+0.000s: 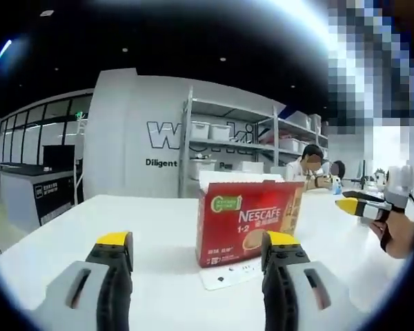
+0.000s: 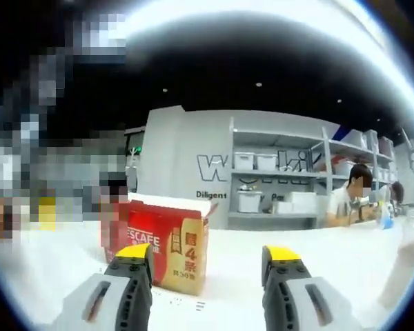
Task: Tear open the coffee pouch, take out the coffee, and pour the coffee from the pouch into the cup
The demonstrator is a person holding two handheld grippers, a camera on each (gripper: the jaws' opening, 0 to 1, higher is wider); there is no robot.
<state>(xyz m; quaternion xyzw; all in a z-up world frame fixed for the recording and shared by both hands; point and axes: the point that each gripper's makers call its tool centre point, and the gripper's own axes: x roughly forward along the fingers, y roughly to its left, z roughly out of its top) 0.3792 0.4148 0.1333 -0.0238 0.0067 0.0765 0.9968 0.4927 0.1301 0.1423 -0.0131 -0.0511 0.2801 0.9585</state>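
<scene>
Nescafé box (image 1: 248,221) stands upright on the counter (image 1: 124,221), just ahead of the left hand-held gripper (image 1: 199,258); both hand-held grippers are spread and empty, the right hand-held gripper (image 2: 207,265) farther off.

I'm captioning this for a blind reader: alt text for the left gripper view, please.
A red Nescafe coffee box, top flap open, stands on a white table beyond the open left hand-held gripper. The right hand-held gripper enters from the right; shelving stands behind.

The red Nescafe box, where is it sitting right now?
The red Nescafe box stands upright on the white table, just ahead of the left gripper with its flap raised. In the right gripper view it stands left of centre, behind that gripper's left jaw.
</scene>
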